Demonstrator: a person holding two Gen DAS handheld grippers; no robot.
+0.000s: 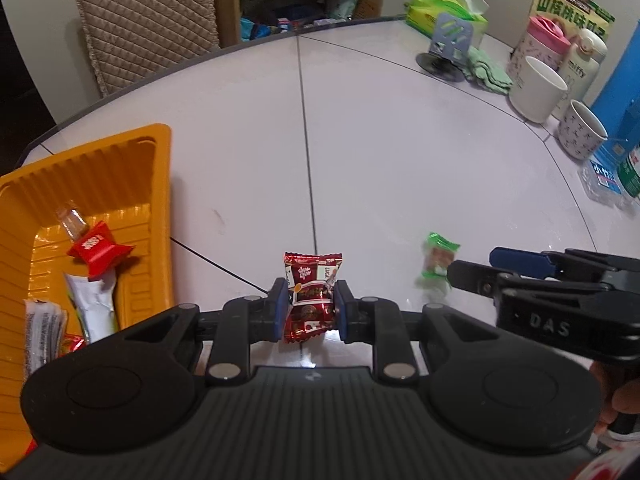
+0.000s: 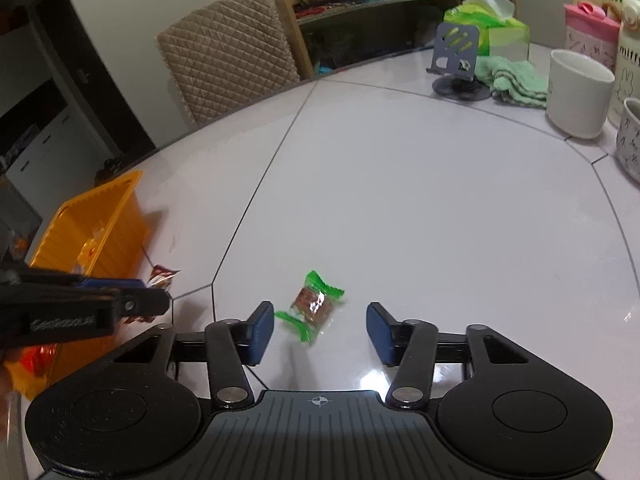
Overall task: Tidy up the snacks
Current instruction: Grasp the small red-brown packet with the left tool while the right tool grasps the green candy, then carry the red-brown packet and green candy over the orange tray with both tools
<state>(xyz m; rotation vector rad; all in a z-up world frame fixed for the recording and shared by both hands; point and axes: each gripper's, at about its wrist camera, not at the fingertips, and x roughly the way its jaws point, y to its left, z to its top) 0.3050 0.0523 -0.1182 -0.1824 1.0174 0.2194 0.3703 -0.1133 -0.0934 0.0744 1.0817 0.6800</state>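
Left gripper (image 1: 309, 307): jaws clamped on the red snack packet (image 1: 310, 296), yellow tray (image 1: 158, 168) to their left. Right gripper (image 2: 320, 330): jaws apart, green candy (image 2: 312, 307) lying diagonally between them on the tabletop (image 2: 420, 200), untouched.

The big snack box (image 1: 570, 4) at the back of the desk has large green Chinese words "山核桃味" on it. Just in front of the box, the white bottle (image 1: 582, 60) says "miffy". Beside it in the right wrist view, the same bottle (image 2: 628, 56) shows a small bunny drawing. The black right claw (image 1: 472, 276) has the letters "DAS" on its side.
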